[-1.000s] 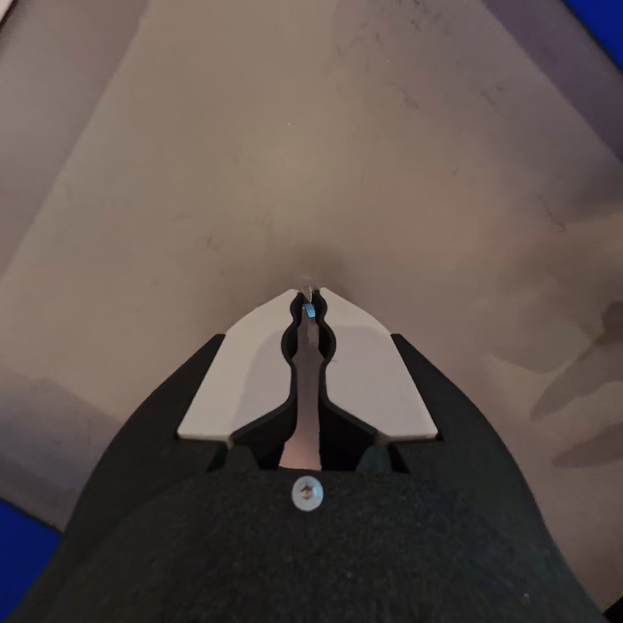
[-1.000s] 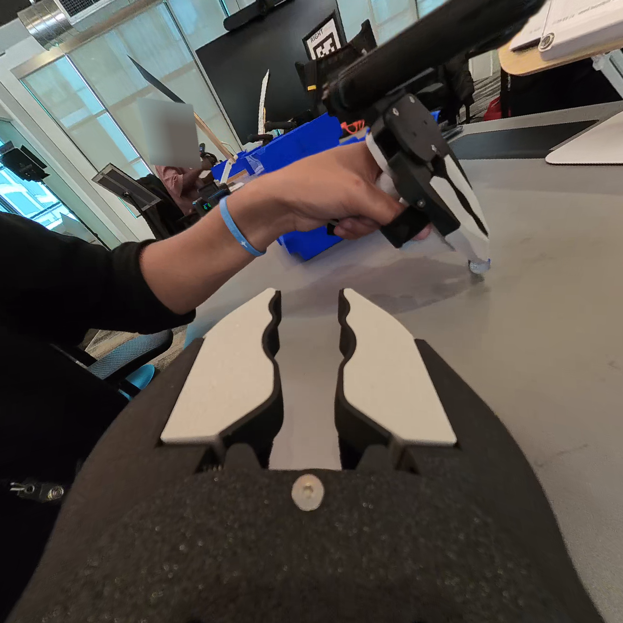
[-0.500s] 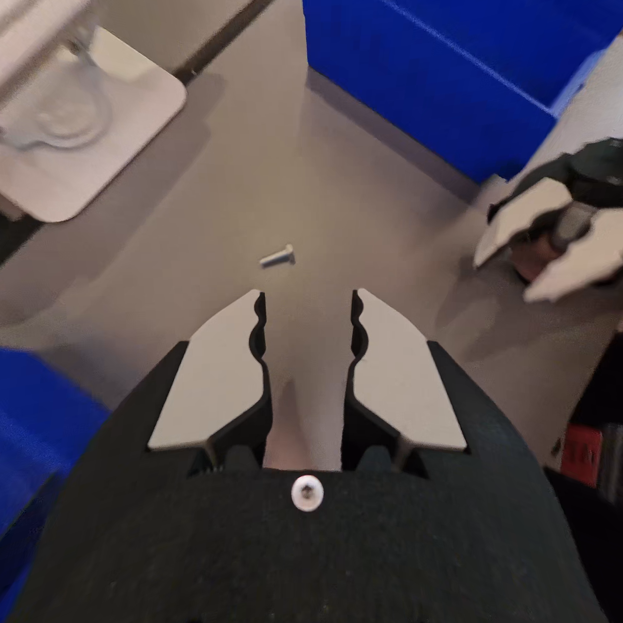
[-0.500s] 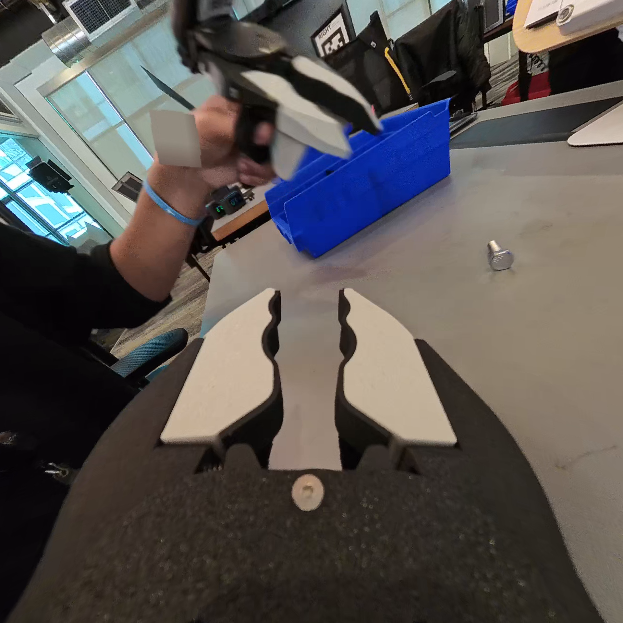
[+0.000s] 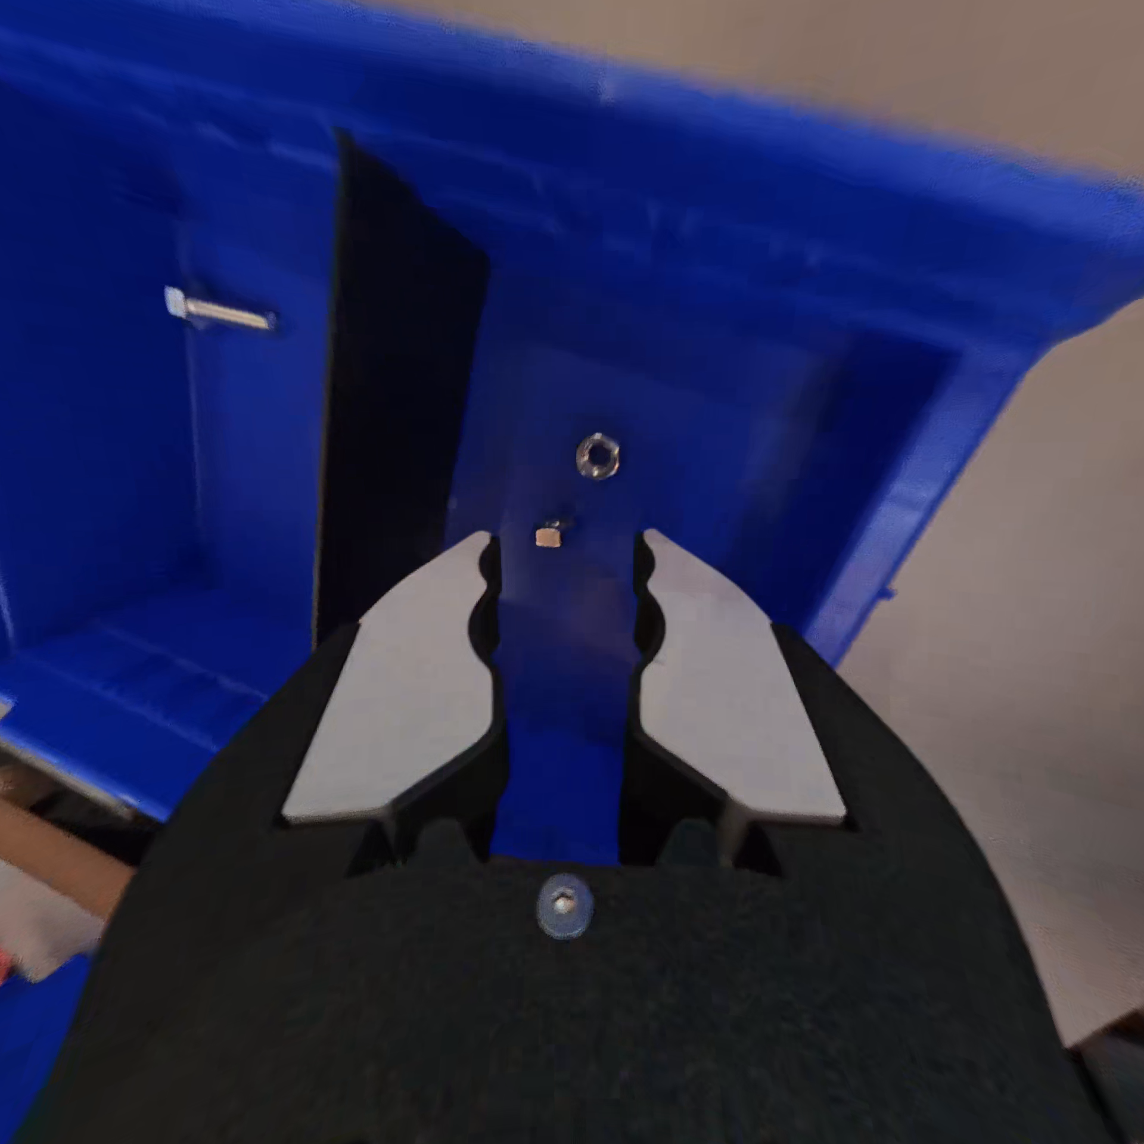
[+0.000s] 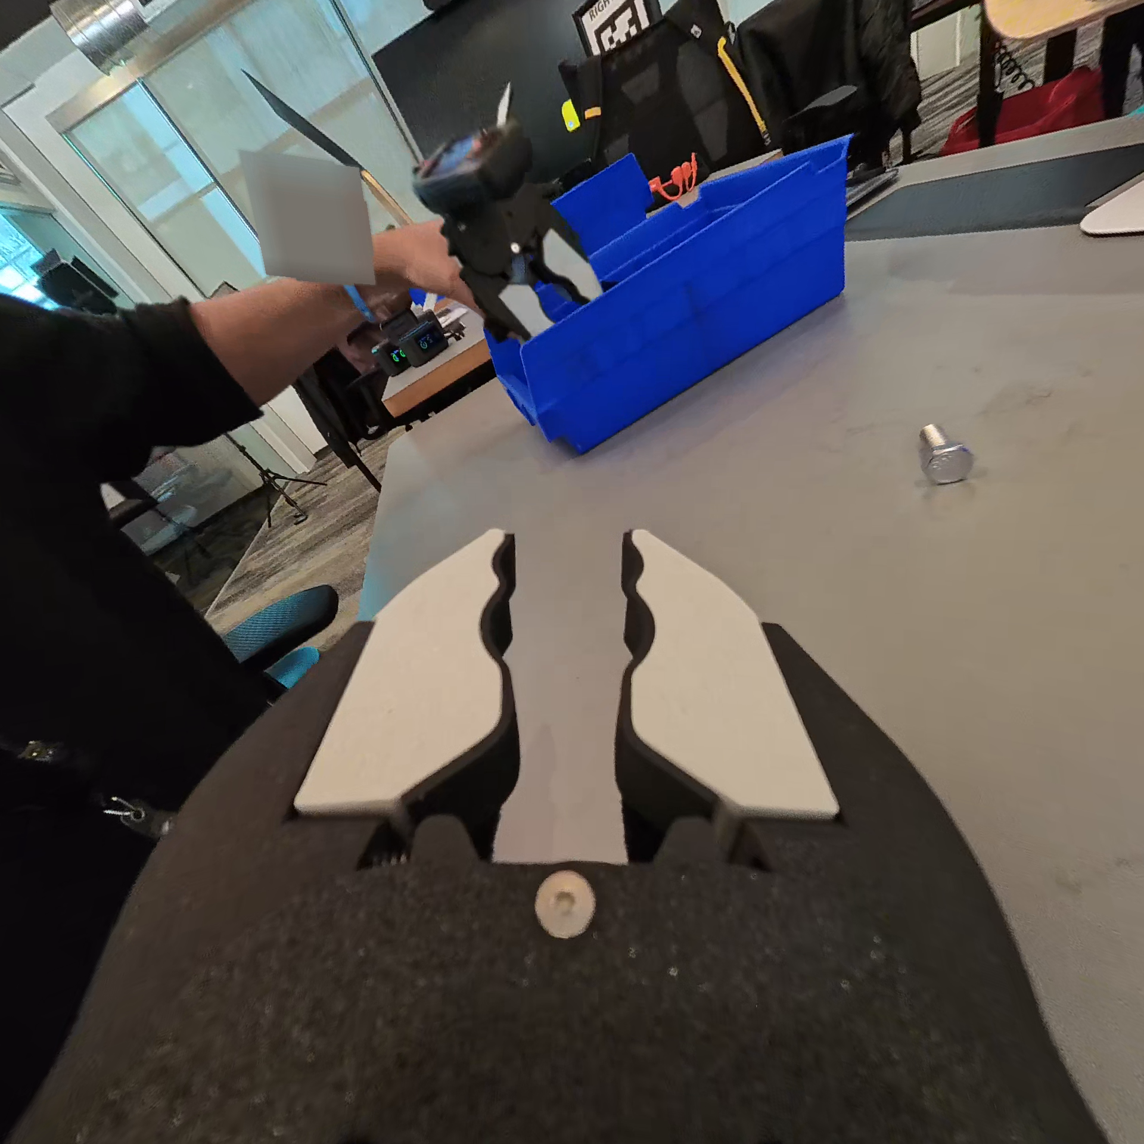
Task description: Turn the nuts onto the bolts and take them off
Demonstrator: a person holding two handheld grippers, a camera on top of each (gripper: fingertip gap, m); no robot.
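Grey tabletop (image 6: 774,557) in an office space with glass walls and black chairs behind. Blue plastic bin (image 6: 681,309) sits on the table's far left part, split by a dark divider (image 5: 396,371) into compartments.

Left gripper (image 5: 563,538) held above the bin, looking down into it; fingers spread apart, nothing between them. From the right wrist view it shows at the bin's near end, in a person's hand (image 6: 427,260), black sleeve behind.

Right gripper (image 6: 566,538) low over the bare table, jaws apart, empty, well away from the bin.

Long slim bolt (image 5: 216,312) lies on the floor of the compartment left of the divider. Short hex-head bolt (image 6: 944,455) lies on its side on the open table, right of the bin, well apart from both grippers, head toward the camera.

Hex nut (image 5: 597,456) lies flat on the bin floor right of the divider, just beyond the left fingertips. Smaller nut (image 5: 549,537) sits nearer, seen edge-on between the tips; blur hides finer detail.
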